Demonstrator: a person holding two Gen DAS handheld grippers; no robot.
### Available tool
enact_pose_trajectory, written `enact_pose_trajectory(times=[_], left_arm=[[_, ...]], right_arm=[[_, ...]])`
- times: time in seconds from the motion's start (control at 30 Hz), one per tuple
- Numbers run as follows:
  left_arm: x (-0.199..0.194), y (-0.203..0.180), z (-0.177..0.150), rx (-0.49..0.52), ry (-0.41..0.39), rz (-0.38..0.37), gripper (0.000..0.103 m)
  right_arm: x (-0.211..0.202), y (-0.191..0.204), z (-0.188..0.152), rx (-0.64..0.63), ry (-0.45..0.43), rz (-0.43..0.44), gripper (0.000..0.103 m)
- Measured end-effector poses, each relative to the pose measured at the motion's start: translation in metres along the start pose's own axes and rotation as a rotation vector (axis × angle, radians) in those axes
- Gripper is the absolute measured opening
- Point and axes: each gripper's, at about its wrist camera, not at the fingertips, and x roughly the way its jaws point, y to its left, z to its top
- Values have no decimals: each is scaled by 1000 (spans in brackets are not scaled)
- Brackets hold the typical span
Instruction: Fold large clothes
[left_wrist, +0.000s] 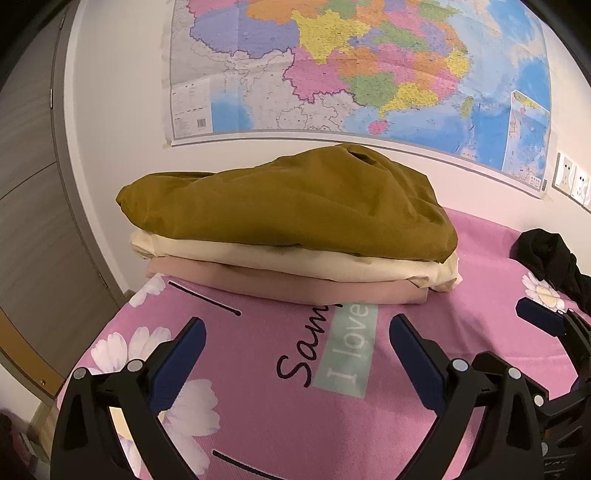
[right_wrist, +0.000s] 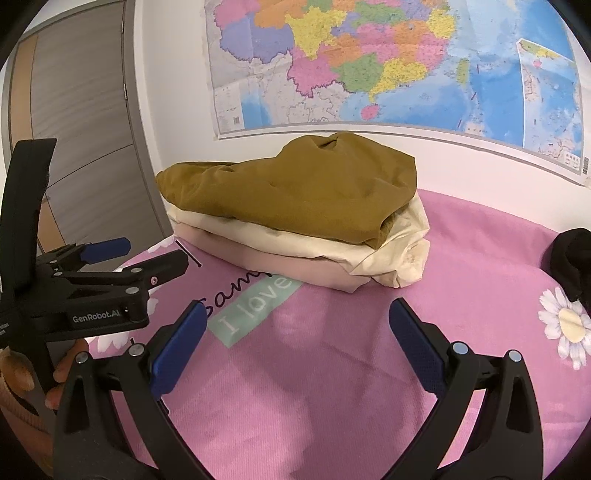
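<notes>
A stack of three folded clothes stands on the pink bed by the wall: an olive garment (left_wrist: 288, 206) (right_wrist: 295, 188) on top, a cream one (left_wrist: 295, 260) (right_wrist: 399, 236) under it, a beige-pink one (left_wrist: 288, 286) (right_wrist: 295, 264) at the bottom. My left gripper (left_wrist: 297, 332) is open and empty, a little short of the stack. It also shows from the side in the right wrist view (right_wrist: 155, 254). My right gripper (right_wrist: 295, 321) is open and empty over the bedspread, in front of the stack's right end. One blue fingertip (left_wrist: 539, 317) of it shows at the right of the left wrist view.
A black garment (left_wrist: 554, 258) (right_wrist: 572, 258) lies crumpled at the bed's right side. The pink bedspread (left_wrist: 258, 406) (right_wrist: 332, 387) has daisies and lettering. A wall map (left_wrist: 351, 66) hangs behind the stack. A grey door (right_wrist: 81, 122) stands at the left, wall sockets (left_wrist: 572, 181) at the right.
</notes>
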Motion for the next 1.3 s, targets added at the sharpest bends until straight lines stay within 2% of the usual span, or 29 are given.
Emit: enact_pose_trajectory(times=[1.3], left_arm=[[0,5,-6,-20,18,1,96]], right_arm=[[-3,3,-1,5,5,15,97]])
